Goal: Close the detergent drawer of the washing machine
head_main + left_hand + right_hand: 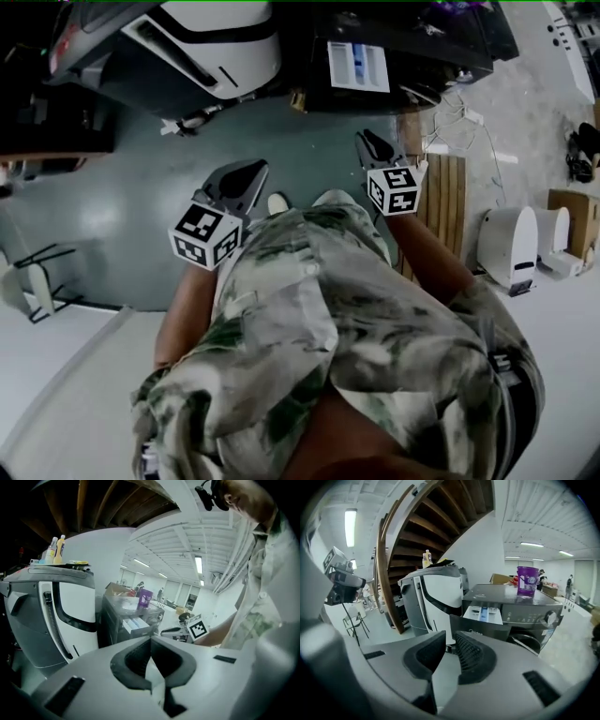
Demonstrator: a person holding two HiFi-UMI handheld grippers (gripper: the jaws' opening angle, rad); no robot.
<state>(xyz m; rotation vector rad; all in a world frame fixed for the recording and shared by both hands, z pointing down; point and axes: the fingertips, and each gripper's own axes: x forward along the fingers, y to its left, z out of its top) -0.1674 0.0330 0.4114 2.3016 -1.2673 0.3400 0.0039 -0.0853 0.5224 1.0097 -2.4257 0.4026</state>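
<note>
One detergent drawer (483,613) stands open; left hand-held gripper (151,641) pressed together; right hand-held gripper (450,638) slightly spread.

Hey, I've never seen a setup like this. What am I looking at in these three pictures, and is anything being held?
A person holds a gripping tool in each hand; there is no robot. One picture looks down from a head camera. The other two come from cameras on the left tool and right tool. Ahead stands a dark washing machine with its detergent drawer pulled out and a purple container on top. Neither tool holds anything: left jaws closed, right slightly apart.
</note>
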